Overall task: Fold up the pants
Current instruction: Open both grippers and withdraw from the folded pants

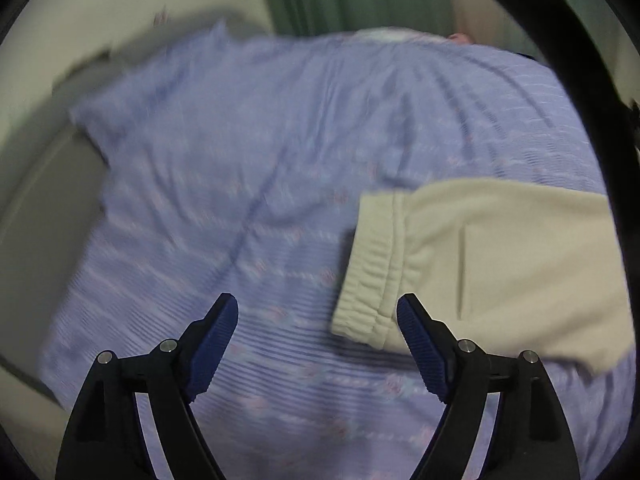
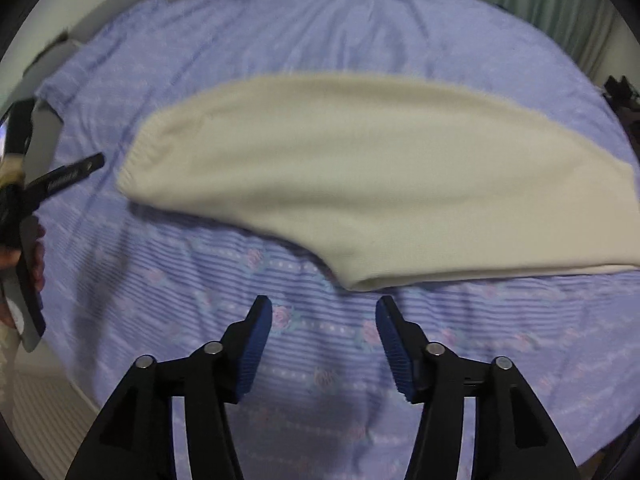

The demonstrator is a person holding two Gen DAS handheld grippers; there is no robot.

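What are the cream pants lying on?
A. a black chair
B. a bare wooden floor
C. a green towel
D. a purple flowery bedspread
D: the cream pants lie flat on a purple flowery bedspread, which shows all around them in both views, while both grippers hover open above it.

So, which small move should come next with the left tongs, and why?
Probably lower the left tongs onto the waistband of the cream pants and close: both tongs are open and empty, and that band lies just ahead on the bedspread.
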